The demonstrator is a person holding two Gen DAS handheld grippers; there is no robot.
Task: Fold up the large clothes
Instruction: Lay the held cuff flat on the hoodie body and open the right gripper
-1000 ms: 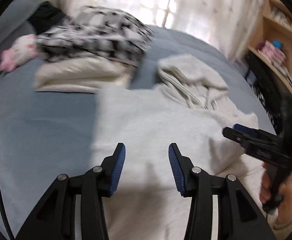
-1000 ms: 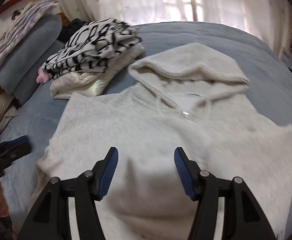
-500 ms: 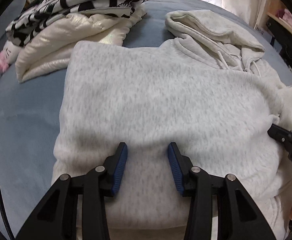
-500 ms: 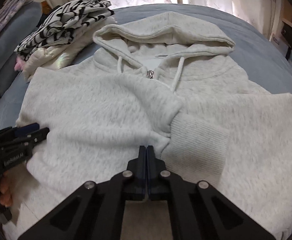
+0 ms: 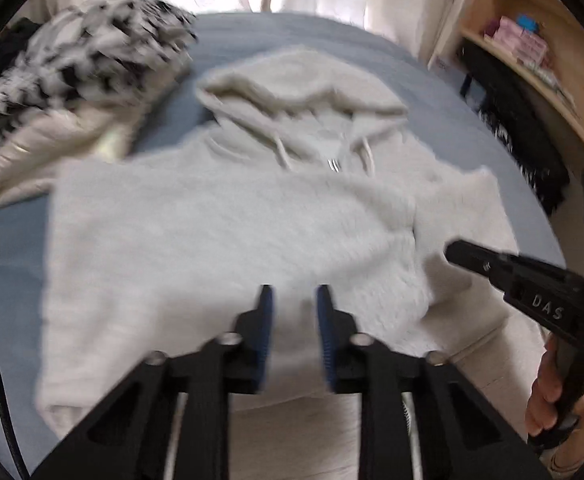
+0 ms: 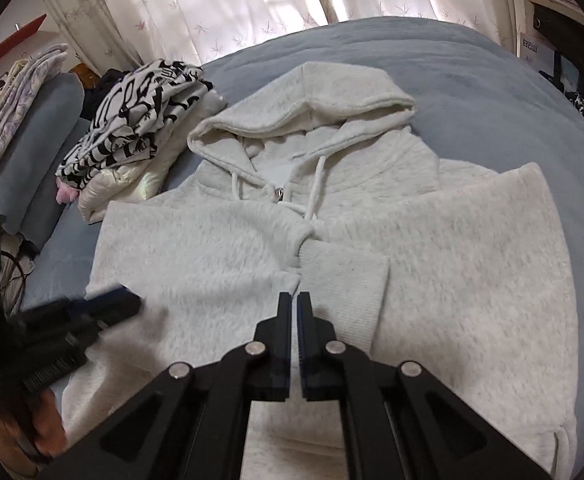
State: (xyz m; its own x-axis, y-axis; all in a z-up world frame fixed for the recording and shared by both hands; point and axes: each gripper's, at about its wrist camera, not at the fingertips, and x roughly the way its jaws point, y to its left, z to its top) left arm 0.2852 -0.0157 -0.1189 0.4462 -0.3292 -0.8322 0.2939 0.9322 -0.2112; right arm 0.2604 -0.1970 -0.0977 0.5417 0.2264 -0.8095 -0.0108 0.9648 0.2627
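Note:
A light grey hoodie (image 6: 432, 260) lies face up on the blue bed (image 6: 492, 80), hood (image 6: 312, 96) towards the window. Both sleeves are folded across the chest, and a ribbed cuff (image 6: 344, 276) lies at the middle. My right gripper (image 6: 295, 298) is shut with nothing in it, just in front of that cuff. In the left wrist view it shows as a black gripper (image 5: 458, 252) held in a hand (image 5: 548, 396). My left gripper (image 5: 292, 300) hovers over the lower front of the hoodie (image 5: 212, 232). Its jaws are closing, a narrow gap remains, and the pads grip no cloth.
A stack of folded clothes (image 6: 132, 128), black-and-white patterned over cream, sits at the hoodie's left shoulder. Grey-blue pillows (image 6: 36, 140) lie further left. A wooden shelf unit (image 5: 532, 60) stands right of the bed. Curtains (image 6: 212, 0) hang behind.
The right gripper went from wide open to shut and drew back slightly from the cuff. The left gripper swung right over the hoodie's front and its jaws narrowed.

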